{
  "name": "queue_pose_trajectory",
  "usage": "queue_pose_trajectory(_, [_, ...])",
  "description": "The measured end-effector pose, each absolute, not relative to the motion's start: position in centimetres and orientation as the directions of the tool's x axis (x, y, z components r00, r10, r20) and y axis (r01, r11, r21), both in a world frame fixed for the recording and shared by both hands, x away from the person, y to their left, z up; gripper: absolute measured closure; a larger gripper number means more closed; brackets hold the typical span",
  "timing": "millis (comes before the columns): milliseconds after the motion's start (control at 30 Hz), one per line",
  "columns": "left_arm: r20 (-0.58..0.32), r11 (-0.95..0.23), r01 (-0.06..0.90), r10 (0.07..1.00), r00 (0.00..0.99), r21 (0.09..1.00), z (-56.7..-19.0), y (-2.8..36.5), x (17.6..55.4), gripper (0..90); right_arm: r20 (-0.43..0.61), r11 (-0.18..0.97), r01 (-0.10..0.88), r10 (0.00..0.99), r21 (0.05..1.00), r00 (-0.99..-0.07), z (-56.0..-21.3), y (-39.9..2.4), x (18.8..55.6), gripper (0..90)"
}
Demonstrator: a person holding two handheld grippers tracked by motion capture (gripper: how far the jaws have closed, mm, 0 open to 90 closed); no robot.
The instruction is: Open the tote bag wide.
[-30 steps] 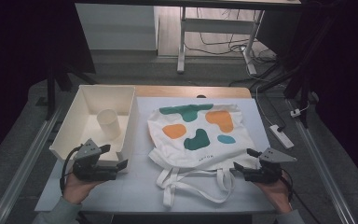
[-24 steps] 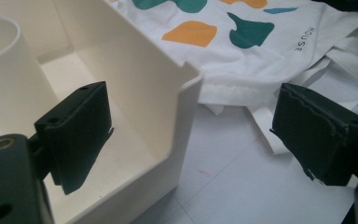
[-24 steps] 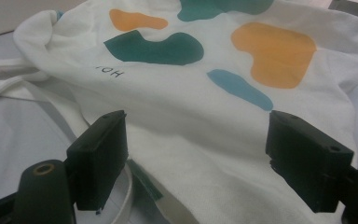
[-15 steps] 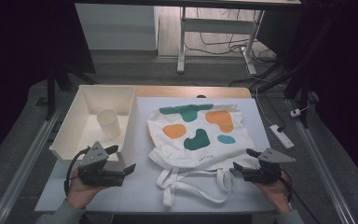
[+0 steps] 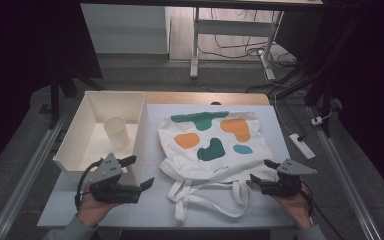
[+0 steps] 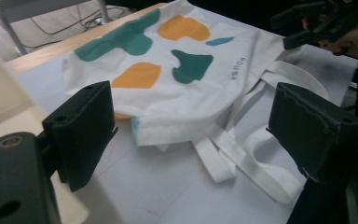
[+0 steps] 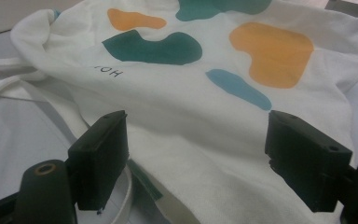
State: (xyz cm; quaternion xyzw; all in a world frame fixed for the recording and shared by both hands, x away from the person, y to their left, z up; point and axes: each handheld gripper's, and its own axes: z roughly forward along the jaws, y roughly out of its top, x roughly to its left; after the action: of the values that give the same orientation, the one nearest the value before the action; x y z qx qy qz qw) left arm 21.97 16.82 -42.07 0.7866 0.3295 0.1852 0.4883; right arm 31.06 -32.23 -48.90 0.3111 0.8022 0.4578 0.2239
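Observation:
A white tote bag with green, orange and teal patches lies flat on the table, its straps trailing toward the person. My left gripper is open, held above the table left of the straps and aimed at the bag. In the left gripper view its jaws stand wide apart with nothing between them. My right gripper is open at the bag's near right corner. Its jaws straddle the cloth without pinching it. The right gripper also appears far off in the left gripper view.
A white open box stands at the left with a white cup inside, close behind my left gripper. A white power strip lies at the table's right edge. A wooden strip runs along the table's far edge.
My left gripper has risen and moved right, away from the box front toward the bag's straps. The right gripper and the bag have stayed put.

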Motion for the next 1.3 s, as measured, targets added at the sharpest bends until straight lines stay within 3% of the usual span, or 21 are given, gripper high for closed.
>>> queue_pose_trajectory(233, [-0.038, -0.367, 0.363, 0.656, 0.754, 0.856, -43.5, 14.1, 23.3, 14.8, -0.034, 0.352, 0.301, 0.698, 0.886, -0.715, -48.8, -32.3, 31.1, 21.6])
queue_pose_trajectory(900, [-0.073, -0.509, 0.393, 0.538, 0.839, 0.765, -47.2, 7.6, 27.5, 17.7, -0.055, 0.369, 0.287, 0.692, 0.884, -0.719, -49.0, -32.0, 30.9, 22.9])
queue_pose_trajectory(1300, [-0.076, -0.619, 0.354, 0.430, 0.900, 0.701, -49.2, 5.3, 26.7, 22.4, -0.065, 0.378, 0.285, 0.693, 0.881, -0.718, -49.1, -31.9, 30.9, 23.1])
